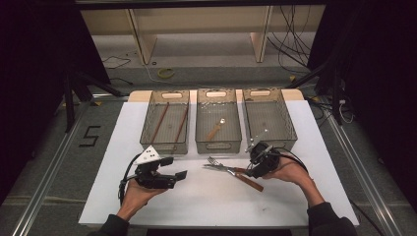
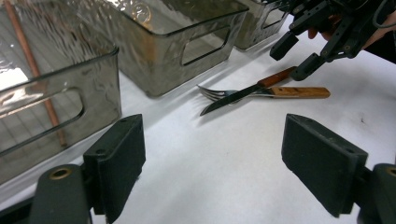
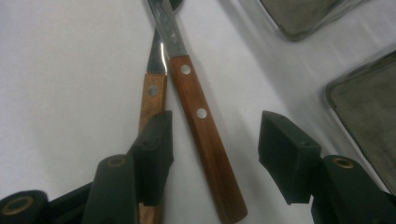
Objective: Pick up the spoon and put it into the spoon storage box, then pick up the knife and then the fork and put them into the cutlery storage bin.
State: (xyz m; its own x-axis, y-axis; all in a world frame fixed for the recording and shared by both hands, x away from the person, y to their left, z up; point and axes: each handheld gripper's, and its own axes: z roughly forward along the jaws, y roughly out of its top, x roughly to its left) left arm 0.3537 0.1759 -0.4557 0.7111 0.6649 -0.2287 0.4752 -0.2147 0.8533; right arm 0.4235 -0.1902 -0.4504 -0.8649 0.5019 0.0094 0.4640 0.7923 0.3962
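While your two hands rest at the near side of the white table (image 1: 305, 147), your right gripper (image 1: 256, 162) hangs over the wooden handles of a knife (image 3: 205, 135) and a fork (image 3: 150, 100) lying crossed at mid-table, just in front of the middle bin (image 1: 218, 142). Its jaws stand spread, one on each side of the knife handle, the left pad over the fork handle; neither visibly presses the wood. In your left gripper view the knife blade (image 2: 229, 99) lies across the fork tines (image 2: 210, 92), and your right gripper (image 2: 299, 58) hovers above the handle ends.

Your left gripper (image 1: 174, 168) sits well apart to the left, jaws spread wide over bare table, pinching nothing, pointing toward the cutlery.

Three clear bins stand side by side at the far edge. Your left bin (image 1: 164, 145) holds two brown chopsticks (image 1: 160, 123); the middle bin holds a wooden-handled spoon (image 1: 215, 130); what lies in the right bin (image 1: 290, 132) is too faint to tell.
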